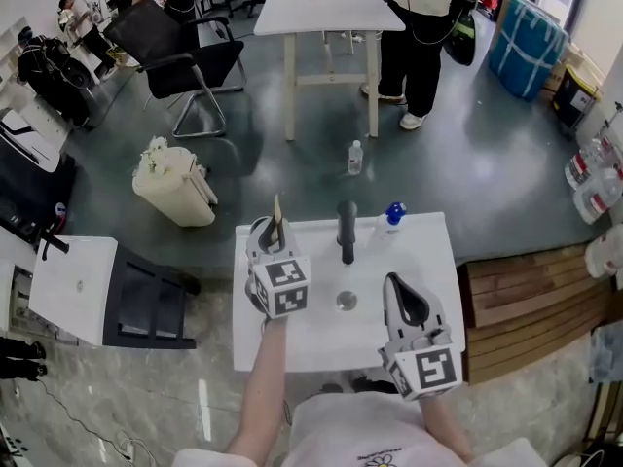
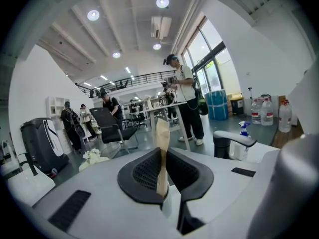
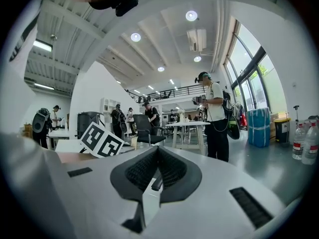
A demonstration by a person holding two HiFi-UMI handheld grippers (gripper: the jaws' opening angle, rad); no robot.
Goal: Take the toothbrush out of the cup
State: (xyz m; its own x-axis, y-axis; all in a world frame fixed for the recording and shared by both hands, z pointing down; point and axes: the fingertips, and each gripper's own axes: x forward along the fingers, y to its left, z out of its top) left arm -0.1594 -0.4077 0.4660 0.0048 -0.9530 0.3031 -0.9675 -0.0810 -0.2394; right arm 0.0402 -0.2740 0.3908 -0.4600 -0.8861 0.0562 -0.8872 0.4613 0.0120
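Observation:
A pale wooden toothbrush (image 1: 277, 211) stands upright between the jaws of my left gripper (image 1: 270, 232), which is shut on its handle over the back left corner of the white sink (image 1: 292, 343). In the left gripper view the toothbrush (image 2: 162, 133) rises from between the black pads of that gripper (image 2: 162, 158). No cup shows in any view; the gripper covers the spot below the brush. My right gripper (image 1: 406, 298) hovers over the sink's front right, jaws together with nothing held, and the right gripper view shows the same gripper (image 3: 157, 167) pointing level.
A black faucet (image 1: 347, 230) and a blue-capped spray bottle (image 1: 392, 216) stand at the sink's back edge, with the drain (image 1: 347, 301) in the basin. Beyond are a full waste bin (image 1: 175, 185), a white table (image 1: 326, 8), a standing person (image 1: 423, 37) and a wooden platform (image 1: 526, 300).

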